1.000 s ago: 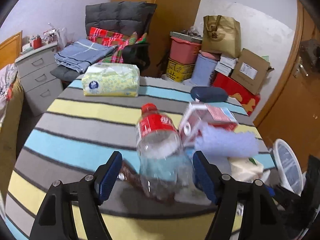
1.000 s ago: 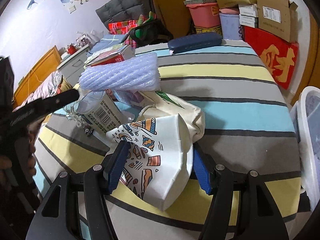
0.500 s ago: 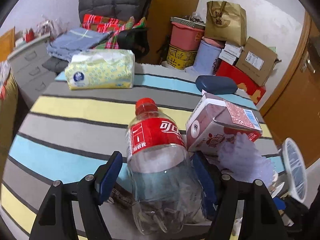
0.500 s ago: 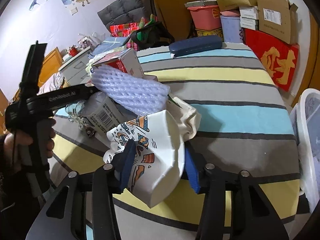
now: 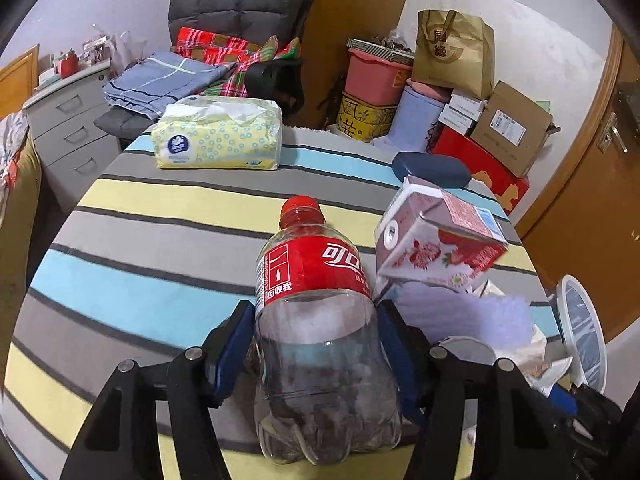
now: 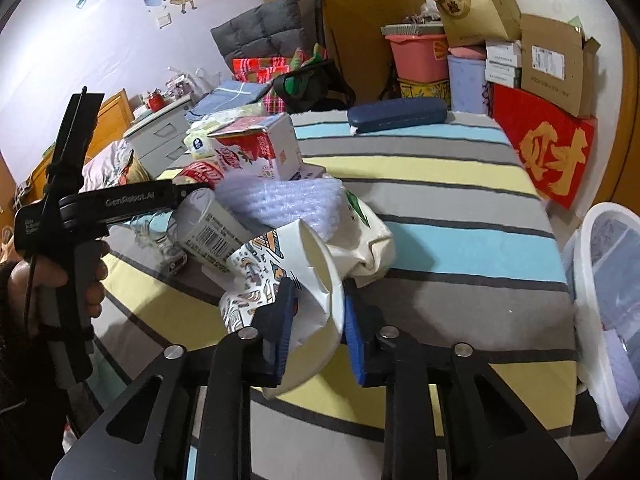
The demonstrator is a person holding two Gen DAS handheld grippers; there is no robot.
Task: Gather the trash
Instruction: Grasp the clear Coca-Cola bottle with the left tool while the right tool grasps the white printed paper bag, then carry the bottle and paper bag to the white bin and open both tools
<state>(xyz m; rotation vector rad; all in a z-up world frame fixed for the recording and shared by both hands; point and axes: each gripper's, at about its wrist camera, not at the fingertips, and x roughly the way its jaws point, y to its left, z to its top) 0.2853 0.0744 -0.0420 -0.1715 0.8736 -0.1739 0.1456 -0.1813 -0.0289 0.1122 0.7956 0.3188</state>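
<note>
Squeezing the paper cup [image 6: 280, 280] so hard is the first risk: the right tool [image 6: 316, 332] has just been closing and its pads now pinch the cup's rim, which is already bent. The crushed wall may fold more and slip out when lifted. The cup lies on the desk [image 6: 460, 240] against a white bag [image 6: 368, 240], so the bag could be dragged along.

The left tool [image 5: 316, 352] has also been closing and now holds the empty bottle [image 5: 316, 320] at half width, just above the desk. The smooth, round plastic can rotate or slide between the pads. A milk carton [image 5: 436, 240] and a foam sheet [image 5: 472, 312] are just beside the bottle; a careless swing may knock them off the desk. The white bin [image 6: 612, 280] stands beside the desk at the right.
</note>
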